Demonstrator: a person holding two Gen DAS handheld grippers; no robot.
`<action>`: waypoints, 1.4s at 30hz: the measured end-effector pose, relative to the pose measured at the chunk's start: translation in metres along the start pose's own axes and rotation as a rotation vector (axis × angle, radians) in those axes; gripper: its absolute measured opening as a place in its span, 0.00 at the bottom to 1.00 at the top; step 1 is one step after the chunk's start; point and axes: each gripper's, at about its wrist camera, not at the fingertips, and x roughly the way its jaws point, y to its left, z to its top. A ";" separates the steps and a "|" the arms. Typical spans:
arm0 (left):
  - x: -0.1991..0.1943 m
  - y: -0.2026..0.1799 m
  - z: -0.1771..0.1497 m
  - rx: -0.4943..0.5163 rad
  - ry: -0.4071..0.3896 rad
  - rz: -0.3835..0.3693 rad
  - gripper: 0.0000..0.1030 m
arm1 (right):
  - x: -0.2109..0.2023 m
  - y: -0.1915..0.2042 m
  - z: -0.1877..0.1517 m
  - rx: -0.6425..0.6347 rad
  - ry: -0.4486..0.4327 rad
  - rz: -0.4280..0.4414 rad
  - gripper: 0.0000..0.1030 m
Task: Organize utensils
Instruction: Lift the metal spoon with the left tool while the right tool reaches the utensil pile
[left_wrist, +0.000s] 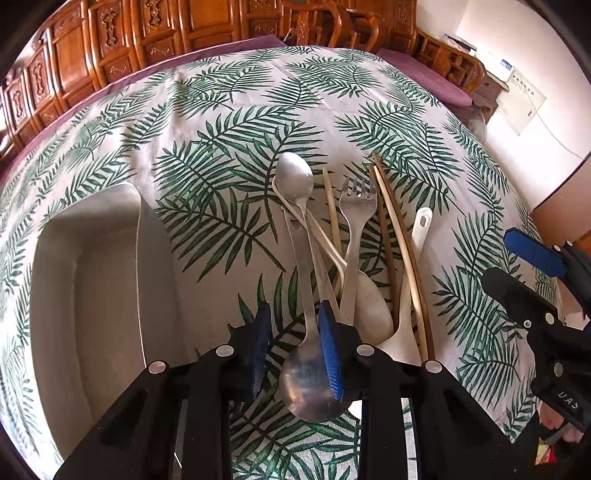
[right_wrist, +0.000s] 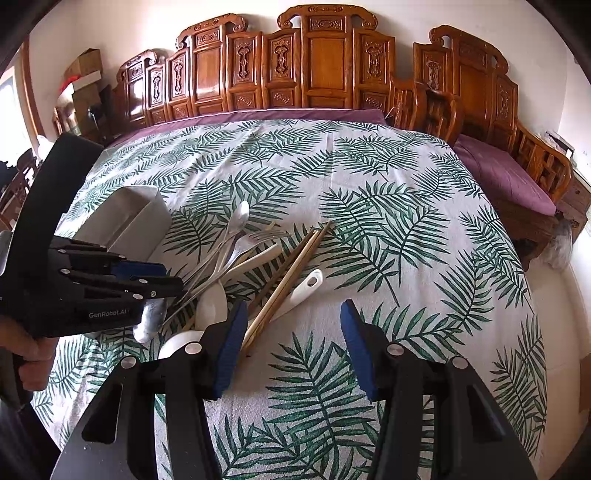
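Steel, white plastic and bamboo are lying mixed in one pile on the leaf-print desk (left_wrist: 207, 110): a large metal spoon (left_wrist: 308, 384) nearest, a second metal spoon (left_wrist: 295, 175) pointing far, a fork (left_wrist: 356, 206), white plastic spoons (left_wrist: 373, 306), and chopsticks (left_wrist: 400, 240) along the right side. The white tray (left_wrist: 96, 277) is sitting just left of the pile and appears to be holding nothing yet, so sorting is judged to be at its start.

Step in hand: picking the first piece. The left tongs (left_wrist: 295, 350) are pointing steeply down over the near end of the pile, straddling the large spoon where handle meets bowl. The right blue pad is lying against the spoon; the left pad is standing clear of it with cloth showing between. The tongs are therefore narrowed around the spoon but not yet pinching it.

The right tongs (right_wrist: 293, 343) are hanging released and holding nothing, angled down over bare cloth just right of the pile, the near chopstick ends lying beside the left pad.

In the right wrist view, a hand (right_wrist: 35, 354) is gripping the left tool's handle at the near left edge.

Next move, as judged: closing fully on the spoon's neck, lifting it clear without dragging the overlapping handles, then carrying it left to the tray.
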 end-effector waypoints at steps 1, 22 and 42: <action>0.001 0.000 0.001 0.003 0.001 0.001 0.25 | 0.001 0.000 0.000 0.001 0.003 0.001 0.53; -0.018 0.006 0.005 -0.012 -0.062 0.022 0.05 | 0.006 -0.001 -0.005 -0.001 0.022 -0.012 0.53; -0.087 0.034 -0.033 -0.031 -0.209 -0.023 0.05 | 0.043 0.063 0.010 0.006 0.078 0.193 0.32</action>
